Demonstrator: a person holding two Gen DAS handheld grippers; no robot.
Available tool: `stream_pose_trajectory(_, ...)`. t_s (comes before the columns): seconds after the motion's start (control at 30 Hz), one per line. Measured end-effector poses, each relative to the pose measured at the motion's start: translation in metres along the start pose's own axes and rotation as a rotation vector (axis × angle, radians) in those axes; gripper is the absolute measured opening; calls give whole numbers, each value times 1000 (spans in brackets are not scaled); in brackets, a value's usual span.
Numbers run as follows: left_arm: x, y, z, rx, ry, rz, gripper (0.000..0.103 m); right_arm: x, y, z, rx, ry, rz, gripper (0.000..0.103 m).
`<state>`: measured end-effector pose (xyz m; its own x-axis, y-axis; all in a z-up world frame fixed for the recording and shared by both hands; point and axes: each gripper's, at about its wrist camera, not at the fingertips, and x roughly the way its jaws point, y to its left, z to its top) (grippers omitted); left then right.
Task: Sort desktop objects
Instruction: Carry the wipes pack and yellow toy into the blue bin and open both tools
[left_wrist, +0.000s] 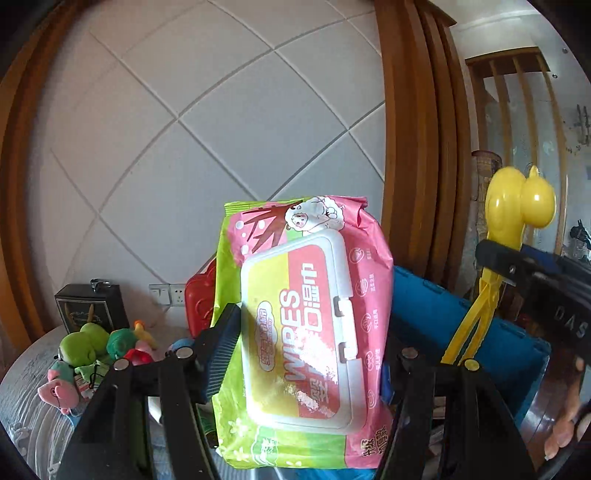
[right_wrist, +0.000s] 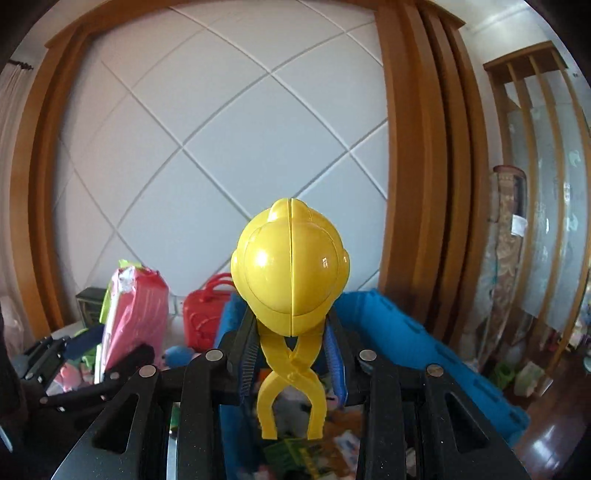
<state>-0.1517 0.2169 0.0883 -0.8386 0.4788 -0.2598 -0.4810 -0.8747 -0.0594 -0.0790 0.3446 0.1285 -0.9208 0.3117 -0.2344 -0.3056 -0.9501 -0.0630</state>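
Two tongs raised, left tongs (left_wrist: 314, 332) pinching pink-green wipes pack (left_wrist: 306, 332), right tongs (right_wrist: 291, 354) clamping yellow duck-head scissor mould (right_wrist: 290, 269)

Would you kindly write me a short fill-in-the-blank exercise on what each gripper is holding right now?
1. The left gripper is shut on a pack of ____.
2. The tongs in the right gripper are coloured ____.
3. The crate behind the tongs is ____.
4. The small handbag by the wall is ____.

Missing words: wipes; yellow; blue; red
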Motion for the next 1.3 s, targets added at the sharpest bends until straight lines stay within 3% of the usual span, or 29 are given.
stream_pose_trajectory(0.17,22,-80,4,7,82,-13,62,33,-71,-20,-30,137,-12,33)
stream_pose_trajectory(0.33,52,-134,-15,48,219,-4,62,69,-103,-66,-27,286,27,33)
stream_pose_trajectory(0.6,83,-153,-45,58,338,53,62,90,-123,-106,-55,400,44,33)
stream_pose_trajectory(0.8,83,-156,-48,74,359,79,67,96,-134,-120,-61,462,49,33)
stream_pose_trajectory(0.9,79,-157,-45,97,330,118,78,94,-137,-123,-54,479,44,45)
stream_pose_trajectory(0.97,75,-155,-44,103,310,132,83,89,-139,-123,-50,470,43,68)
stream_pose_trajectory(1.07,70,-149,-44,91,306,146,83,82,-141,-122,-44,451,40,91)
stream_pose_trajectory(1.2,61,-142,-47,69,293,155,83,69,-142,-120,-44,420,47,103)
stream_pose_trajectory(1.3,49,-136,-47,56,270,160,83,57,-142,-119,-51,397,33,103)
